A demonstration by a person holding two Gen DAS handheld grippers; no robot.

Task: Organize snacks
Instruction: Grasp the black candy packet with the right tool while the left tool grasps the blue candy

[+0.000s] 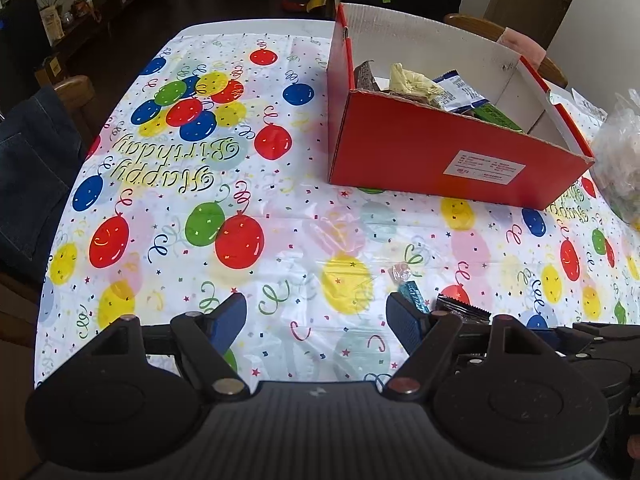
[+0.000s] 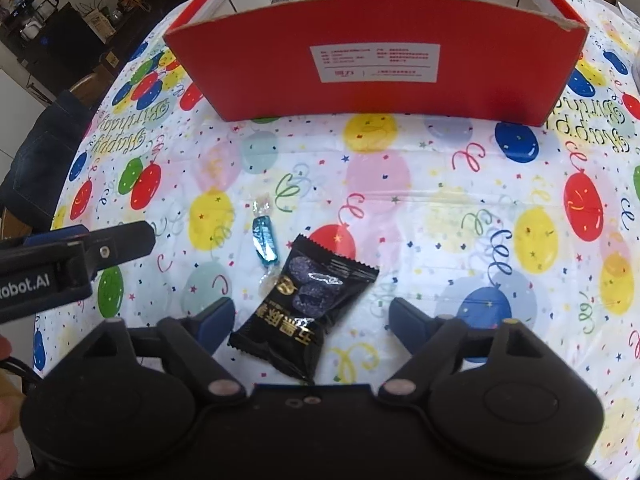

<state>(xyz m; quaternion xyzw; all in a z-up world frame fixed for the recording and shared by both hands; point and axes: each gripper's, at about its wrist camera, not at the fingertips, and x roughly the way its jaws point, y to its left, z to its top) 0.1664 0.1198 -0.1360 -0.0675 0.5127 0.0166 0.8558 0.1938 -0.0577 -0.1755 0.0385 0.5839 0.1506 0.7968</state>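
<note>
A red cardboard box [image 1: 440, 152] holding several snack packets stands at the back of the table; it also shows in the right wrist view [image 2: 376, 64]. A black snack packet [image 2: 304, 304] lies between the open fingers of my right gripper [image 2: 312, 324], on the cloth. A blue wrapped candy [image 2: 265, 240] lies just left of it. My left gripper [image 1: 316, 320] is open and empty, low over the cloth; the candy [image 1: 412, 294] and the black packet [image 1: 460, 308] lie by its right finger. The left gripper also shows in the right wrist view [image 2: 100, 248].
A balloon-print "Happy Birthday" cloth [image 1: 240, 200] covers the table. A clear plastic bag [image 1: 620, 152] sits at the right edge. Chairs stand at the left [image 1: 76, 96] and behind the box [image 1: 480, 28]. Denim cloth [image 1: 28, 168] hangs at the left.
</note>
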